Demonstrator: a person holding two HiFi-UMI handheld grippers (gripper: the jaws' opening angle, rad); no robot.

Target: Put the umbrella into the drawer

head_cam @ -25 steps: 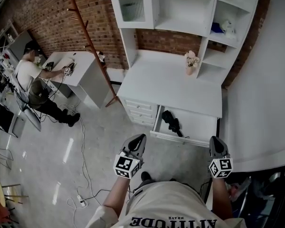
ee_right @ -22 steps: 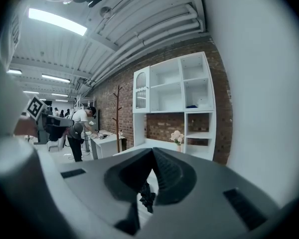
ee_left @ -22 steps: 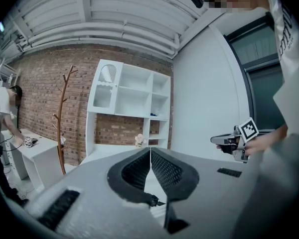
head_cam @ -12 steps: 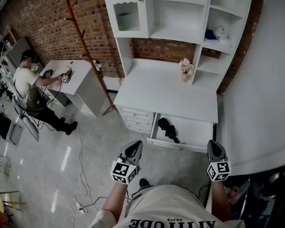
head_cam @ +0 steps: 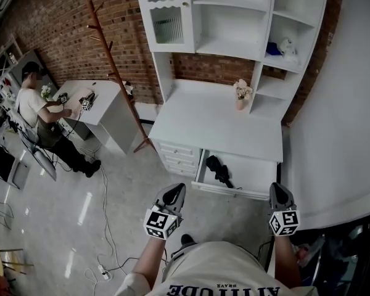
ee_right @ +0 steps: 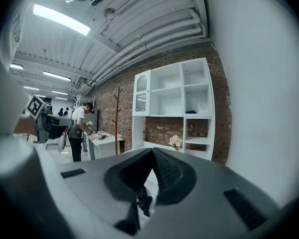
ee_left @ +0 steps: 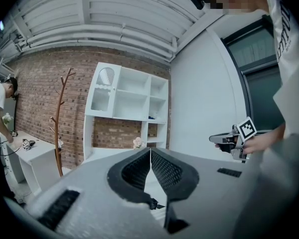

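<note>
Umbrella point(head_cam: 219, 170) lies in the open drawer point(head_cam: 254, 168), ahead of my grippers and between them, toward its left end. Left gripper point(head_cam: 174, 192) and right gripper point(head_cam: 280, 193) both have jaws closed tight on nothing and sit well short of the drawer. Placing looks done. What's left, I'd say, is shutting the drawer: step in, push its front squarely with closed jaws. Beyond it, a vase point(head_cam: 241, 94) on the desk point(head_cam: 197, 119); coat rack point(head_cam: 119, 73) off left. I see nothing in the path.
</note>
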